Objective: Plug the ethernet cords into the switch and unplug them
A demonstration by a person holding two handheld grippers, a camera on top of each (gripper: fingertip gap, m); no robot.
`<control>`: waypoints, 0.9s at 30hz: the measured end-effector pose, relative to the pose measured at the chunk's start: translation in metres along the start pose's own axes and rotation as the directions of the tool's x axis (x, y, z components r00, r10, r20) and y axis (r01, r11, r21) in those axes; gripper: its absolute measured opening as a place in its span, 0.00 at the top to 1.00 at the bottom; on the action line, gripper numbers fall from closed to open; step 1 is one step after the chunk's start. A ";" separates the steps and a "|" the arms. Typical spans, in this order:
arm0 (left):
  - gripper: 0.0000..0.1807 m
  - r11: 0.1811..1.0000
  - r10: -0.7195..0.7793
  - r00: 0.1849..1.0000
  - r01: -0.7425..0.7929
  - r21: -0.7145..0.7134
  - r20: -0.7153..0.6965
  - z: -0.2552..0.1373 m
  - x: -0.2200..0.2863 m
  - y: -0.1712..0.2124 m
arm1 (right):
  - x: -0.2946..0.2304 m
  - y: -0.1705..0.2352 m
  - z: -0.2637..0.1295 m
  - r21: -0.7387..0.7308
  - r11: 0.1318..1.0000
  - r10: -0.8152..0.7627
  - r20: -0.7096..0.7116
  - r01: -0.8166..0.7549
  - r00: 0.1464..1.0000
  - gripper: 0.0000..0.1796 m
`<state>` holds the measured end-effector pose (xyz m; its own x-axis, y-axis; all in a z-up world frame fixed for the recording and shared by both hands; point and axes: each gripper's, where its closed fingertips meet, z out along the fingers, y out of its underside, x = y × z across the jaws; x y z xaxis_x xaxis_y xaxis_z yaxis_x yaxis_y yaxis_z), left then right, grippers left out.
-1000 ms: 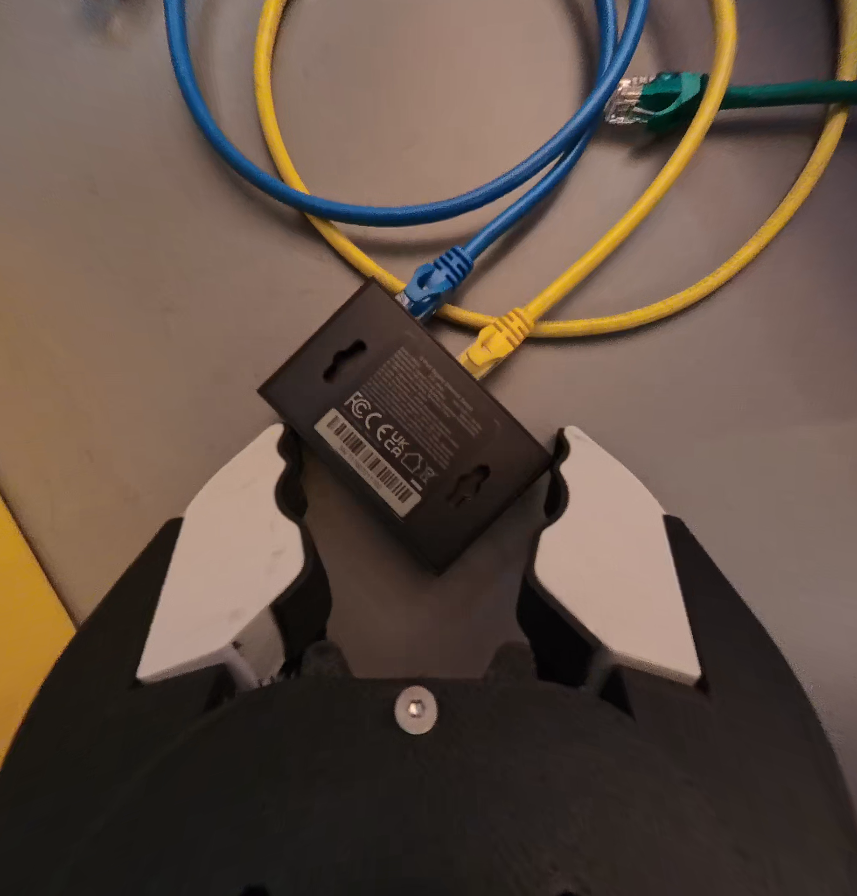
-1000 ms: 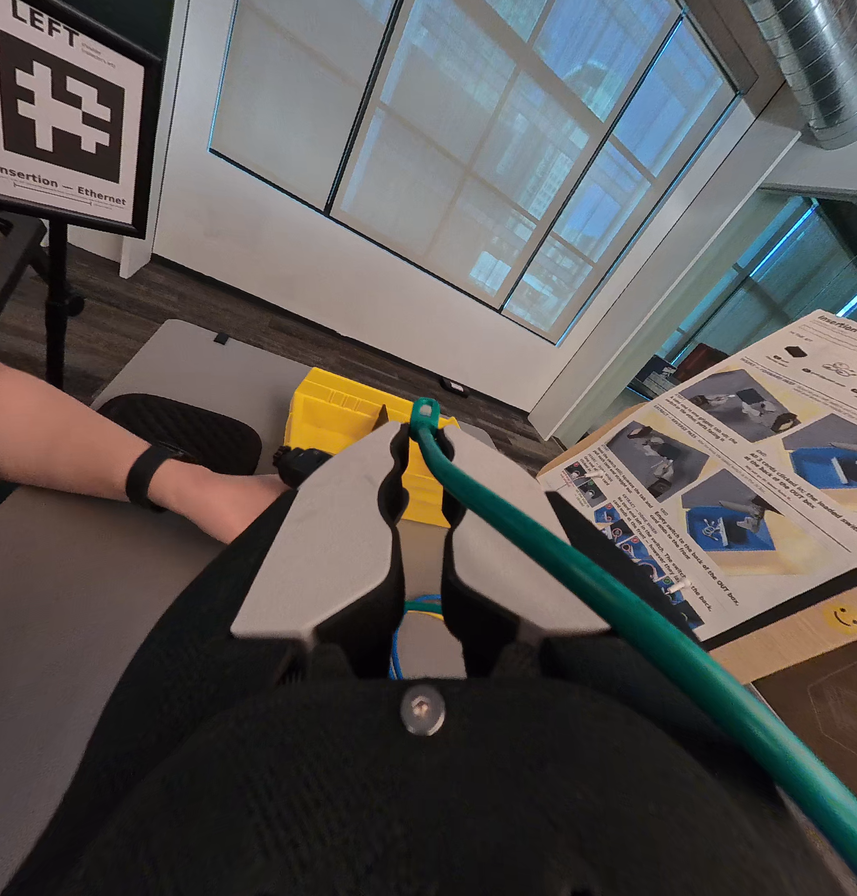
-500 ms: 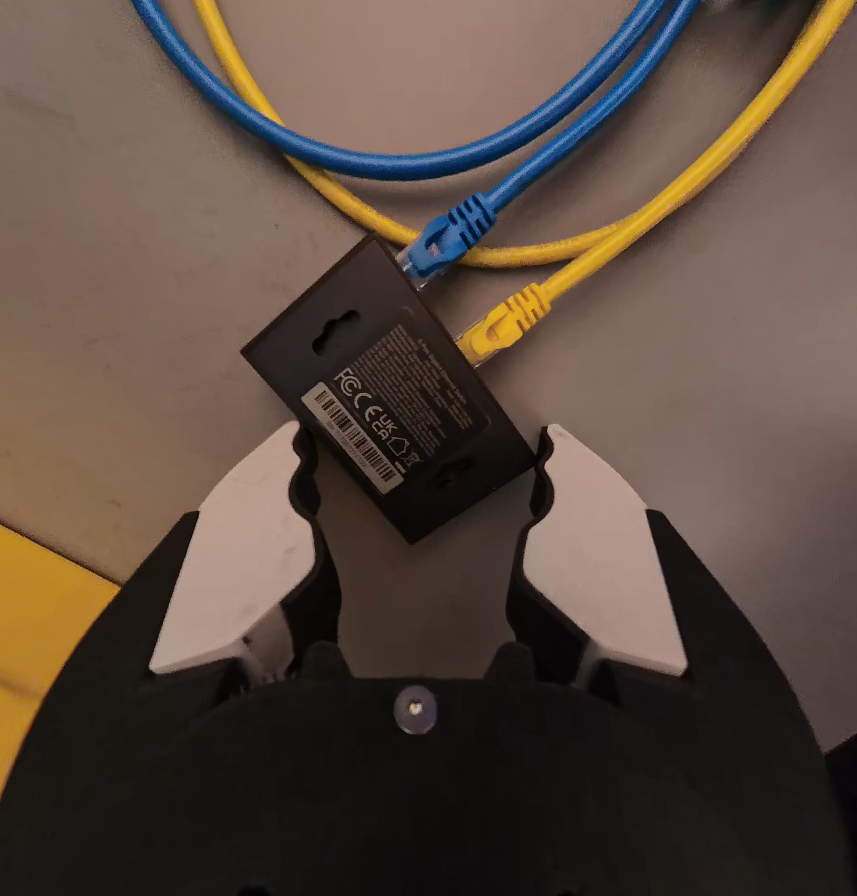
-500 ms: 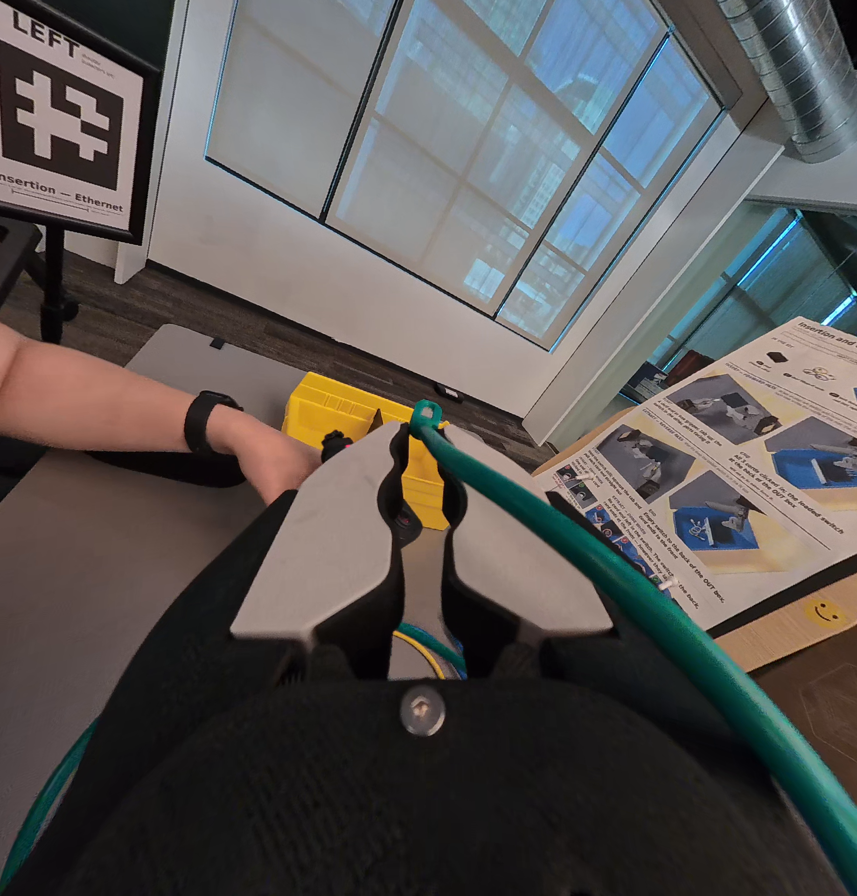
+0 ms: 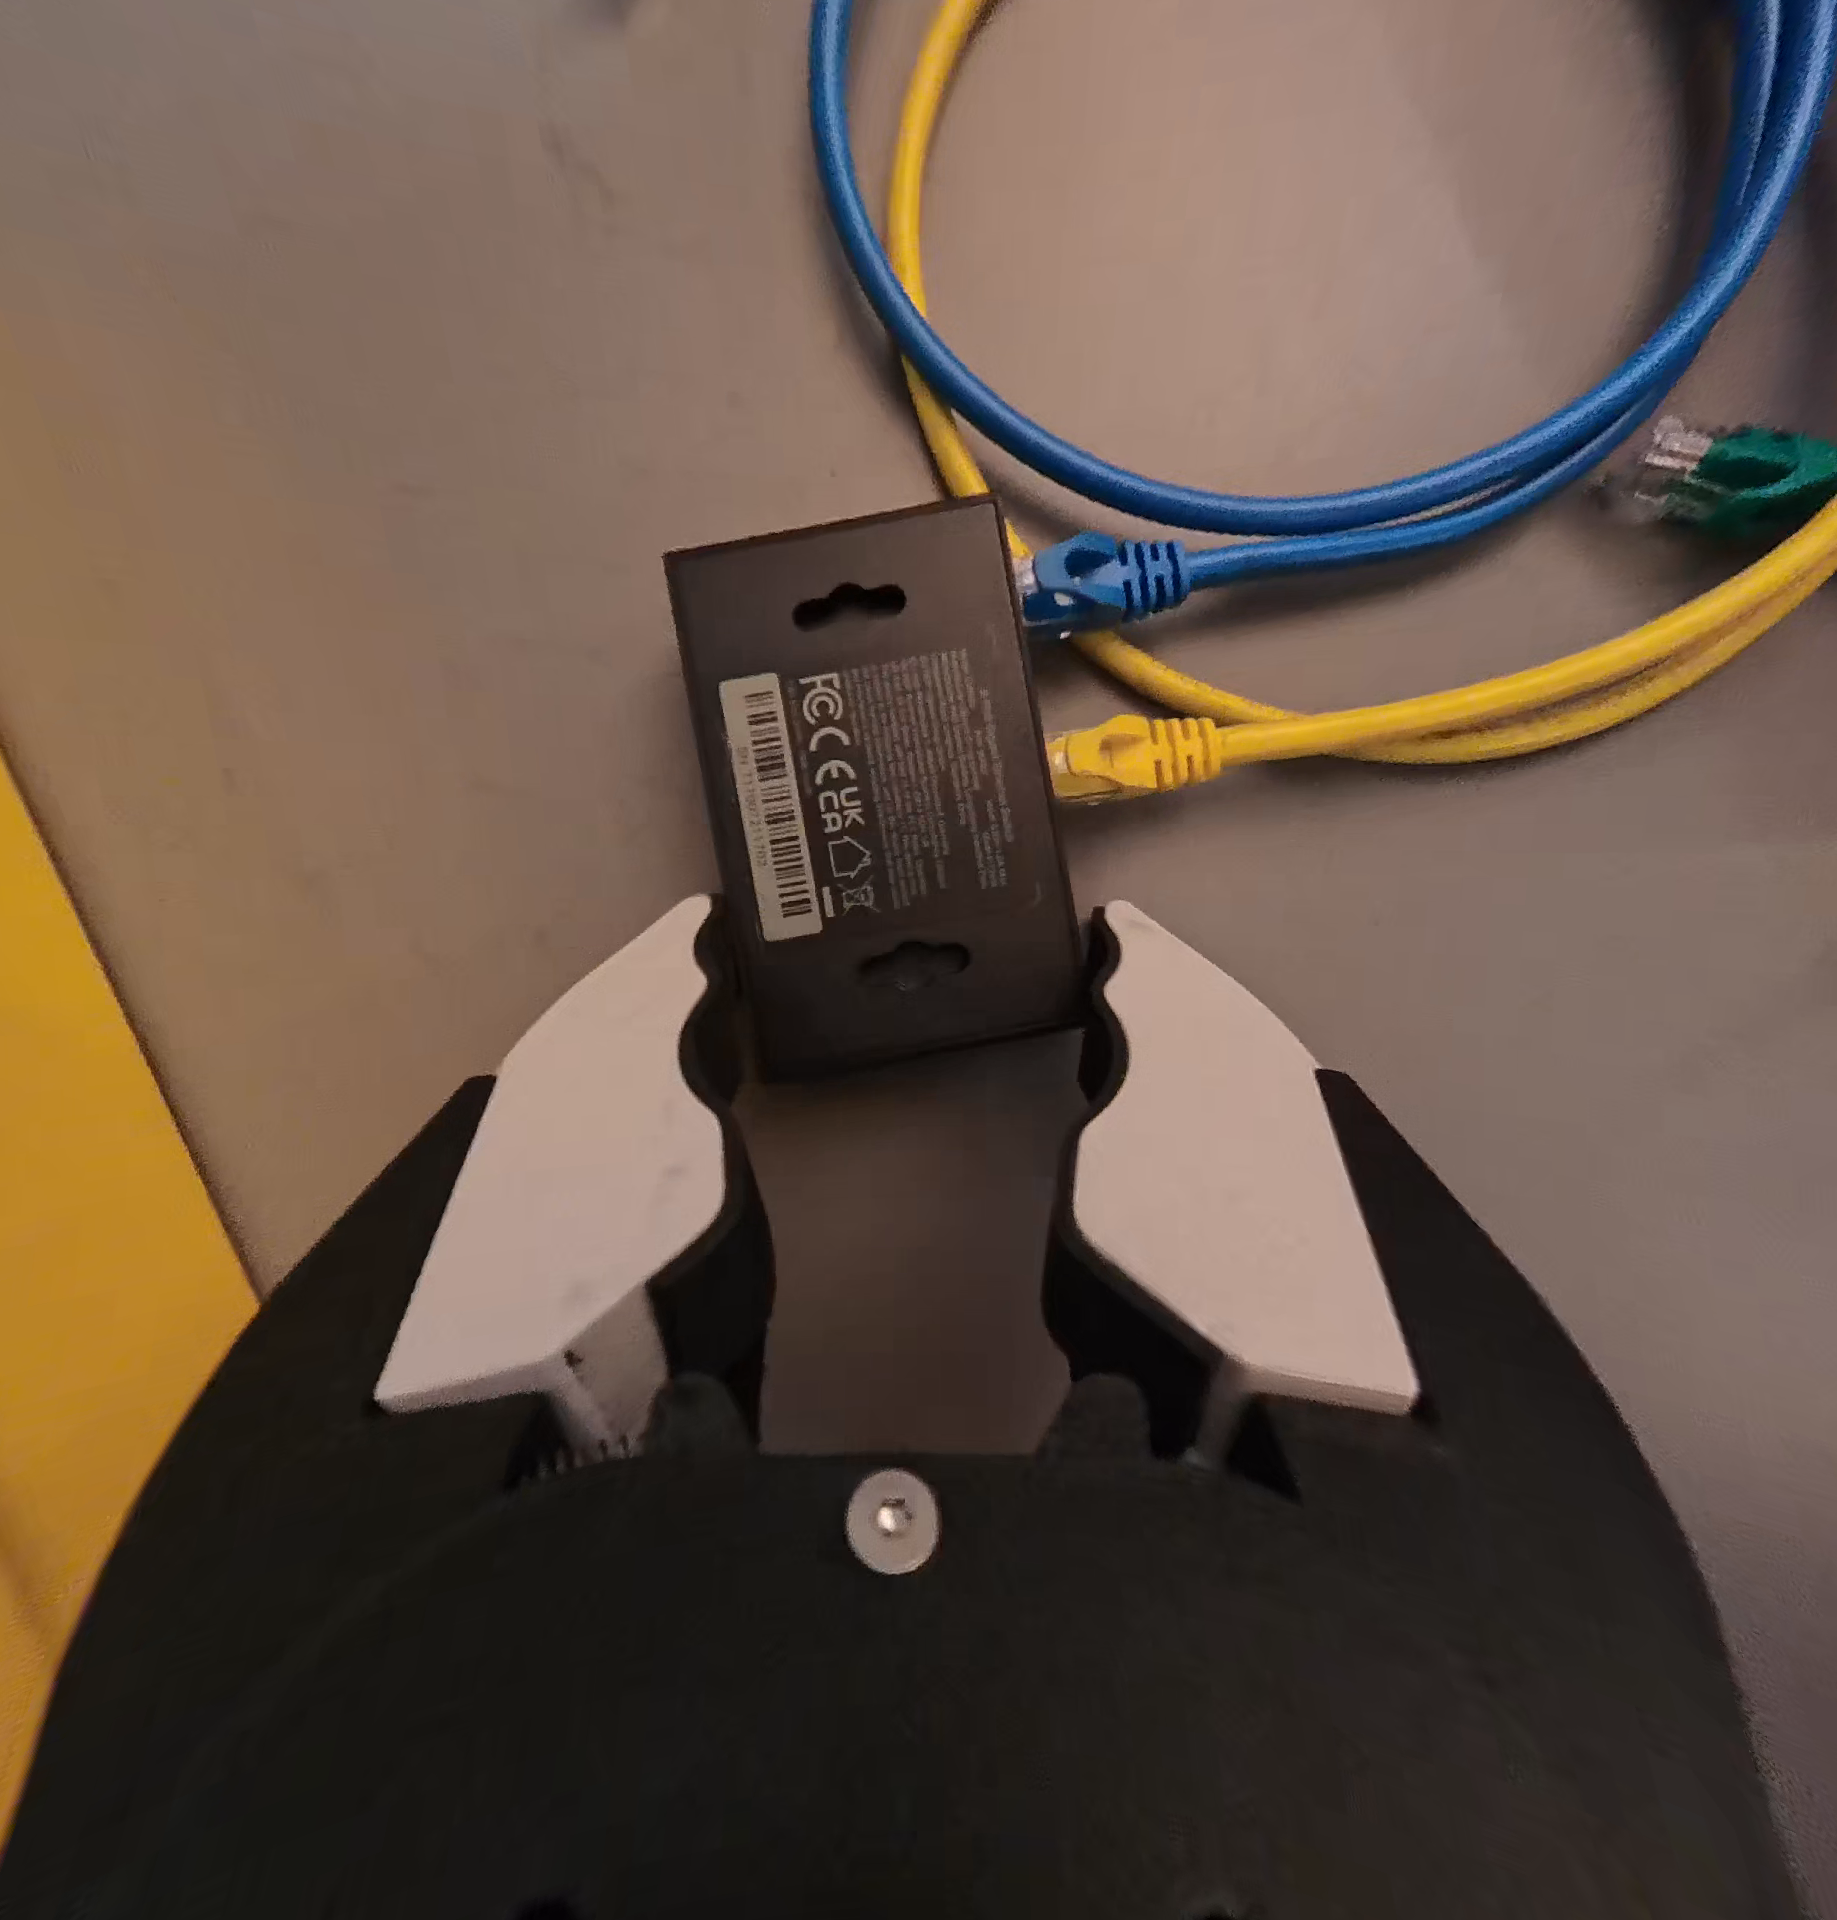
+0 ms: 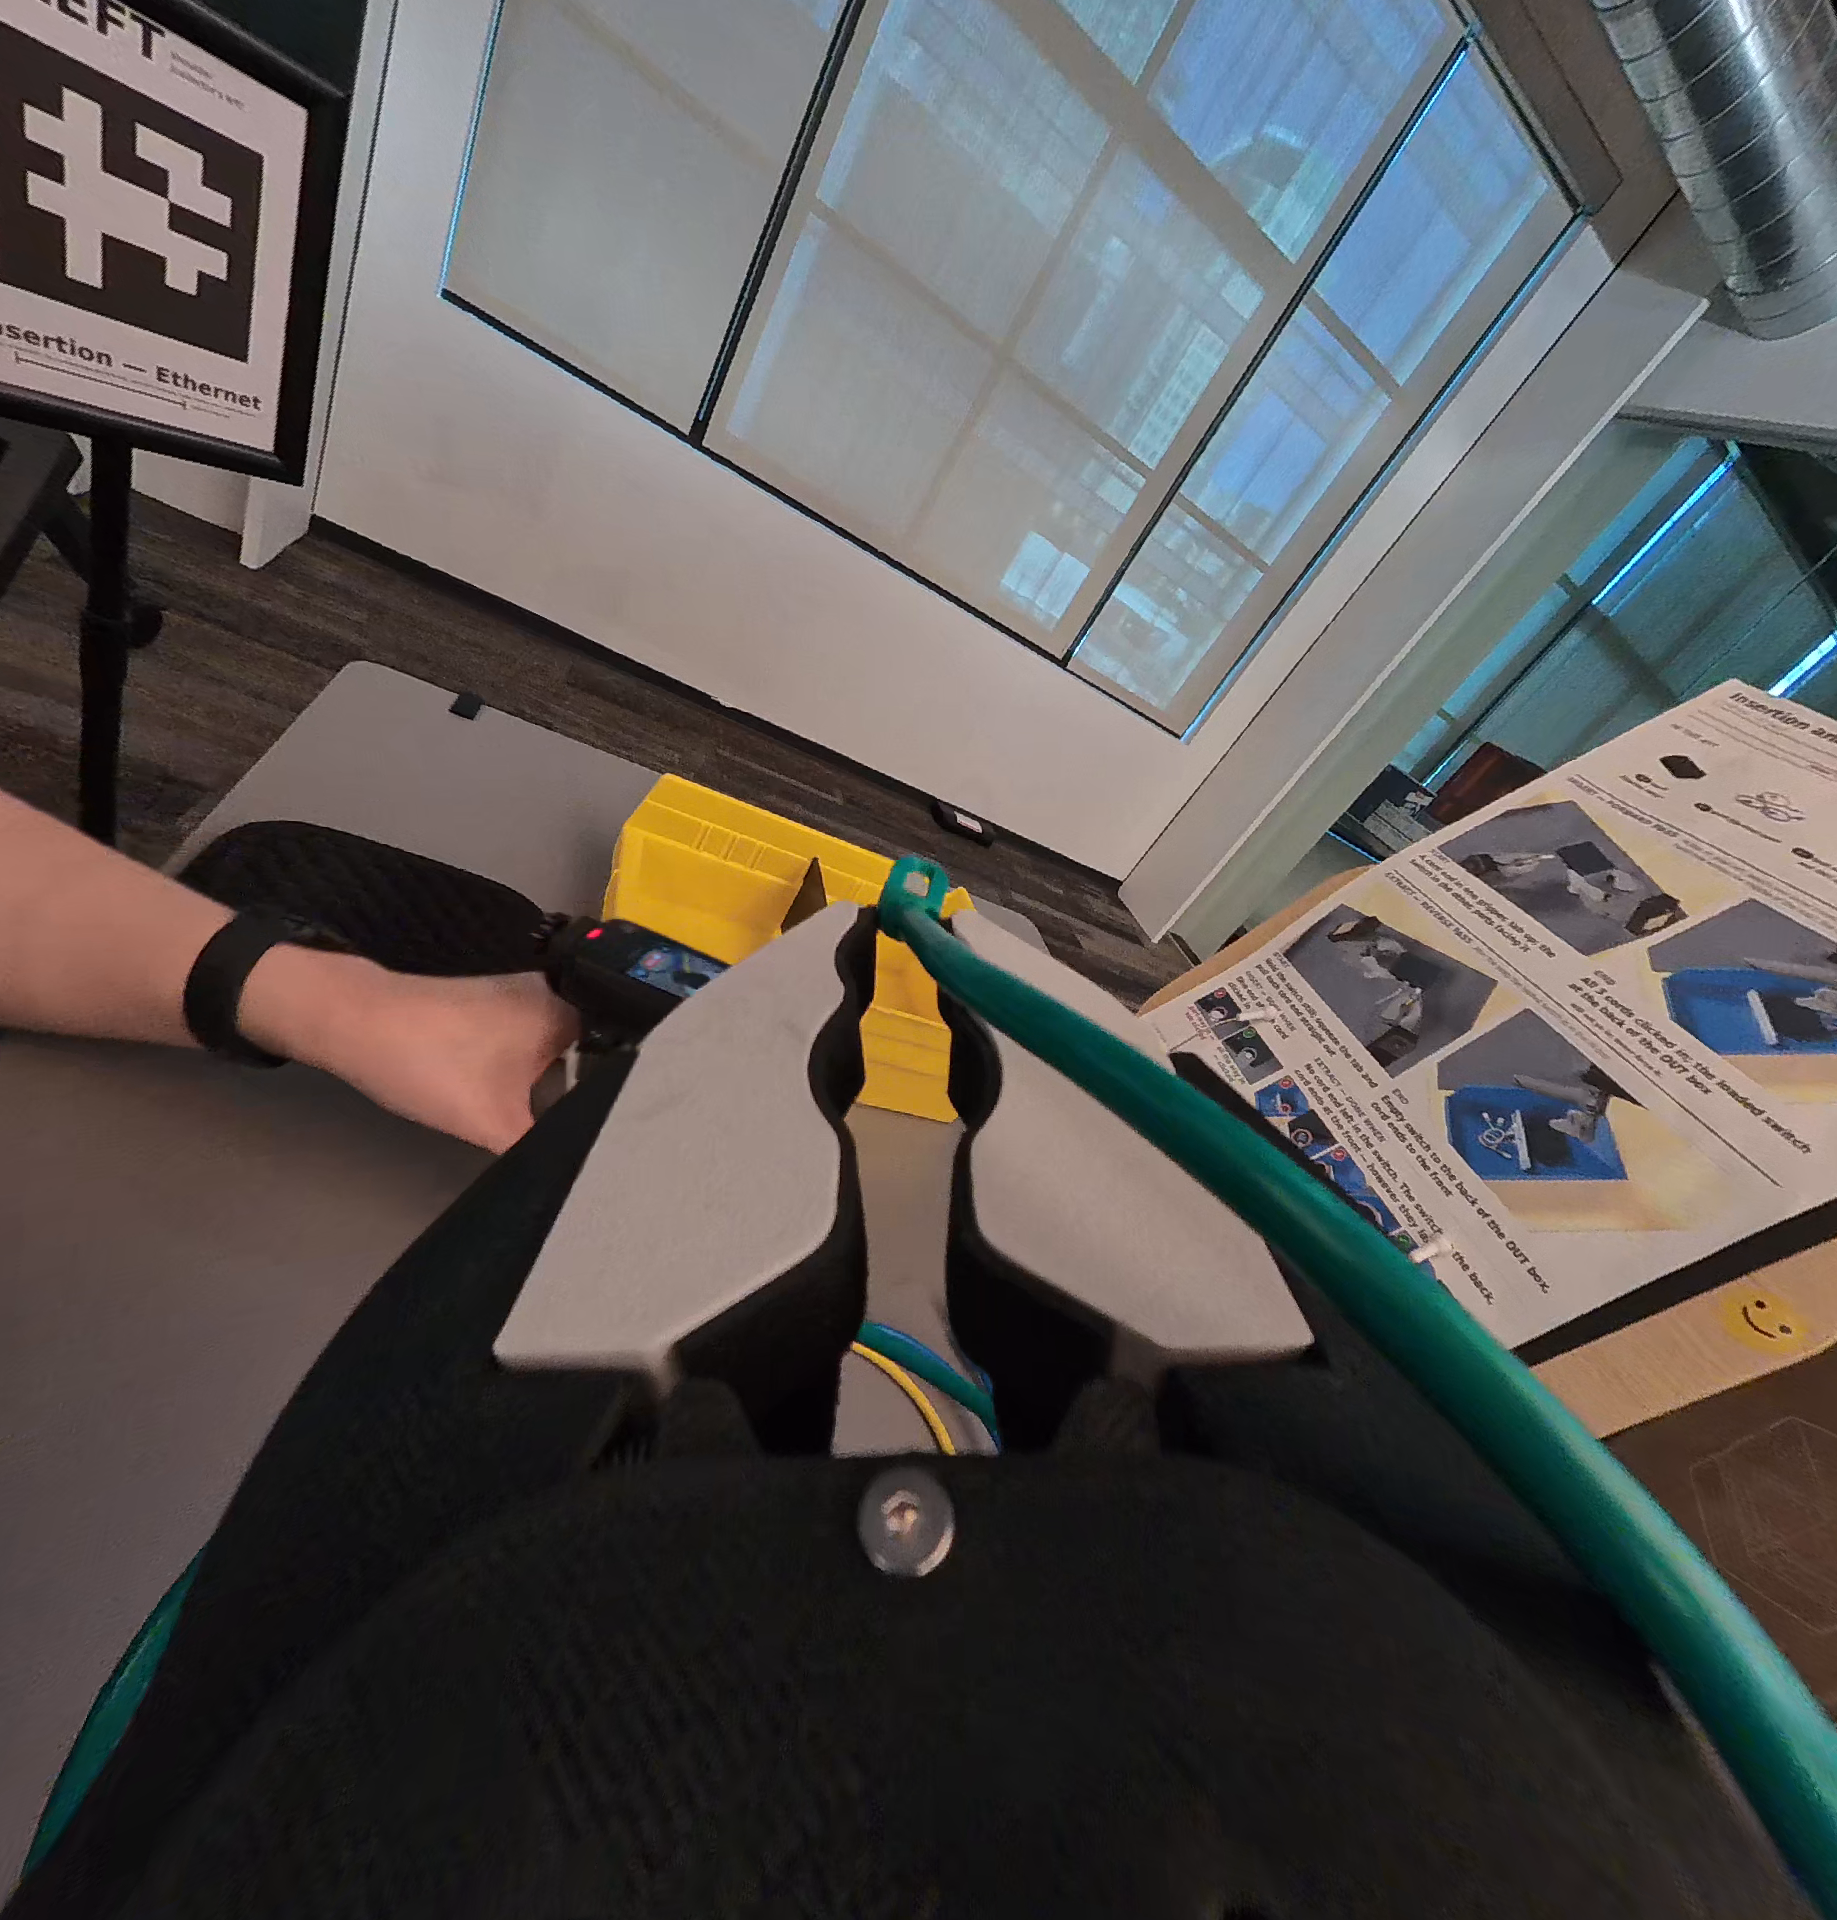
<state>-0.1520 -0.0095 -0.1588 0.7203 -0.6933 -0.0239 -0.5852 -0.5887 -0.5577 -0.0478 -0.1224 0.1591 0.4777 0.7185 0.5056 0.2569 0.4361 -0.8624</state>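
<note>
From my right wrist feed I see a yellow bin [image 6: 732, 878] standing on the grey counter [image 6: 166, 1247] toward its far edge. Off the counter's left far corner, a framed sign with a black-and-white marker [image 6: 124, 218] stands on a black pole. At the right edge an illustrated instruction sheet [image 6: 1579, 997] leans on a wooden board [image 6: 1672, 1351] bearing a yellow smiley sticker [image 6: 1761, 1322]. Beyond, I see a large gridded window [image 6: 997, 312] and a silver duct [image 6: 1745, 156].
</note>
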 end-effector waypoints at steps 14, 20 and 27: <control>0.57 0.995 -0.001 1.000 0.002 0.102 -0.010 -0.008 -0.004 0.014 | -0.005 -0.003 0.002 0.000 1.000 -0.017 0.011 0.017 1.000 0.94; 0.66 0.997 0.017 0.999 -0.014 0.080 -0.032 -0.008 -0.001 0.012 | -0.005 0.001 0.005 -0.018 1.000 -0.016 0.014 0.016 1.000 0.94; 0.63 1.000 0.014 1.000 -0.014 0.019 -0.011 -0.006 -0.005 0.012 | -0.005 0.003 0.007 -0.028 0.999 -0.017 0.017 0.017 1.000 0.94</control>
<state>-0.1653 -0.0160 -0.1602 0.7078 -0.7060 -0.0225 -0.5878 -0.5711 -0.5730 -0.0553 -0.1212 0.1537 0.4587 0.7203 0.5203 0.2882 0.4332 -0.8540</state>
